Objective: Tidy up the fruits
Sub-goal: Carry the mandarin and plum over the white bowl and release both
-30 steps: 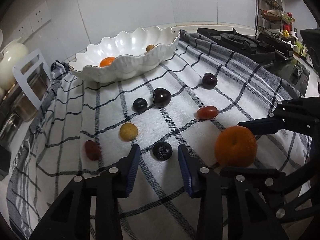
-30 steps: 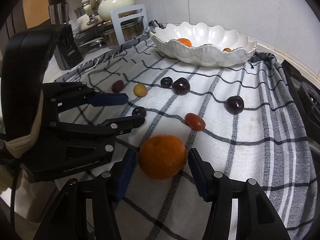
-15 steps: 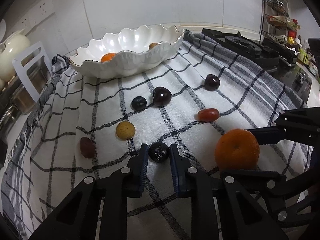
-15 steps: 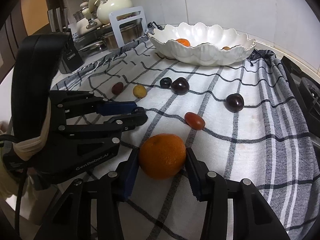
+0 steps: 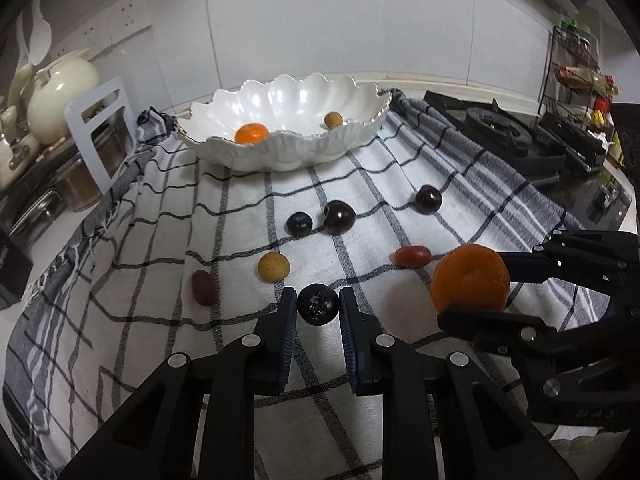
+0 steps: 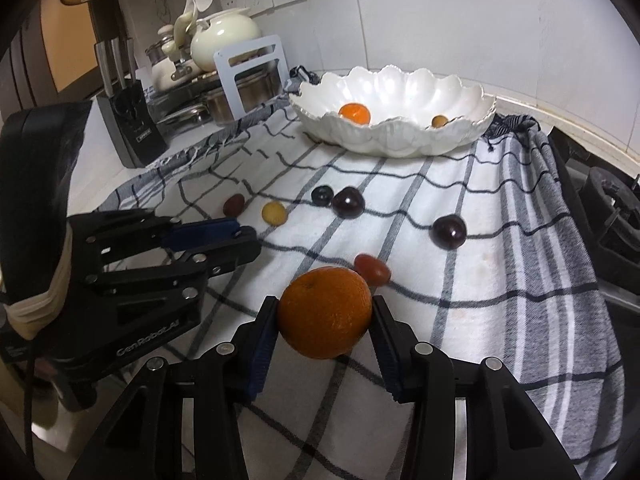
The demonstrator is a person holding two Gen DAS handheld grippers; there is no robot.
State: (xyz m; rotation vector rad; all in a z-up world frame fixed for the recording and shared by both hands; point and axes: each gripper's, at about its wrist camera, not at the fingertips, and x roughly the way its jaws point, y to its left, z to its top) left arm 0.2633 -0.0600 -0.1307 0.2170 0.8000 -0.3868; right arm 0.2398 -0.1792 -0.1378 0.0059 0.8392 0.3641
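Left gripper [image 5: 318, 306] fingers clamping dark wrinkled berry [image 5: 317, 304], well in front of scalloped white bowl [image 5: 360, 136] on checked cloth [image 5: 160, 208]. Right gripper [image 6: 325, 316] fingers pinching large orange [image 6: 324, 312], also in front of bowl, red oblong fruit [image 6: 373, 269] just behind. "GenRobot.AI" reading on left gripper body in right wrist view. Small orange [image 5: 251, 133] and tan fruit [image 5: 333, 119] sitting inside bowl.

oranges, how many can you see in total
2: a small orange lies in the white bowl, and a large orange is gripped in the right claw. None seems hidden.
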